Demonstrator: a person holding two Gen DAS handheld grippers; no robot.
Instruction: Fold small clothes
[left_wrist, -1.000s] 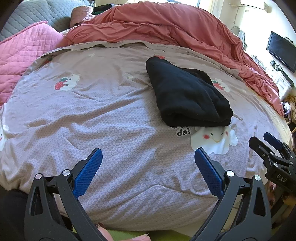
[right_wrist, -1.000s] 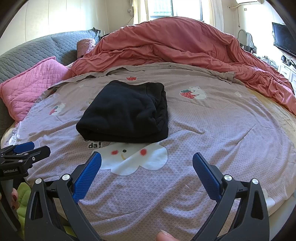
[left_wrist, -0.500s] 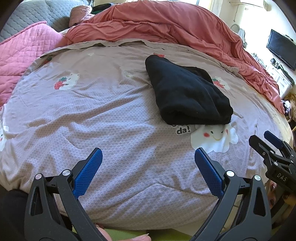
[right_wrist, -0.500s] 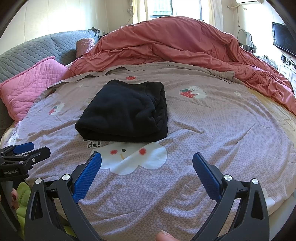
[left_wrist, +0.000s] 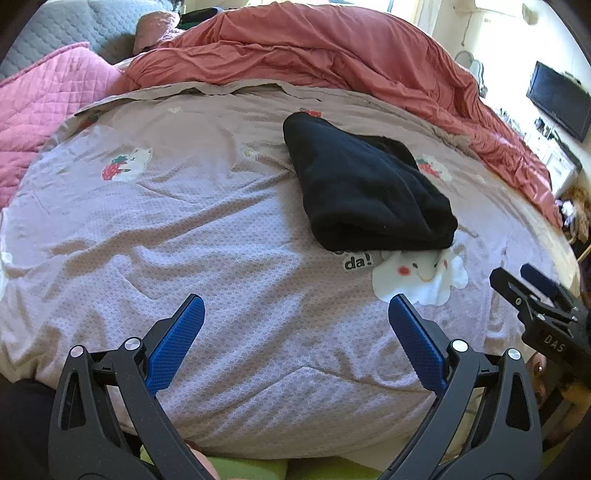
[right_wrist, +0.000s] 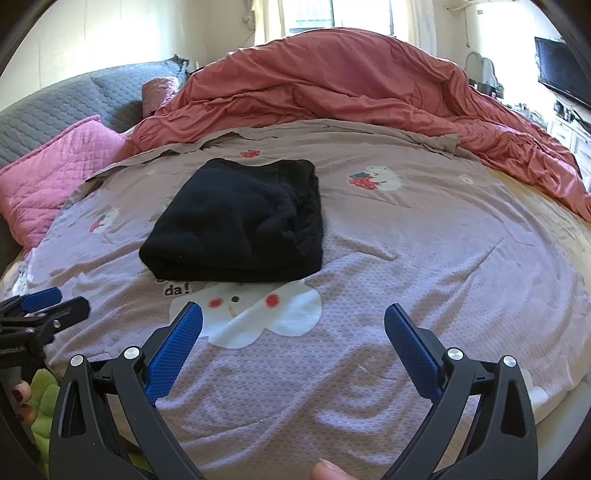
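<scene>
Nothing has shifted: left gripper (left_wrist: 295, 328) and right gripper (right_wrist: 293, 334) stay spread wide and empty above the bedsheet's (right_wrist: 424, 240) near edge. Folded black garment (right_wrist: 240, 221) lies mid-bed, bare sheet all around, duvet (right_wrist: 351, 85) heaped along the far edge.

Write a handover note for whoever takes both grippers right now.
Left gripper: open, empty, hovering over the near edge of the bed.
Right gripper: open, empty, over the white cloud print.
Black garment: lies folded in a compact bundle on the lilac bedsheet, its near edge partly covering the cloud print.
Done: this piece looks folded.
Left: no other loose small clothes show in either view; check beyond the frame.
</scene>
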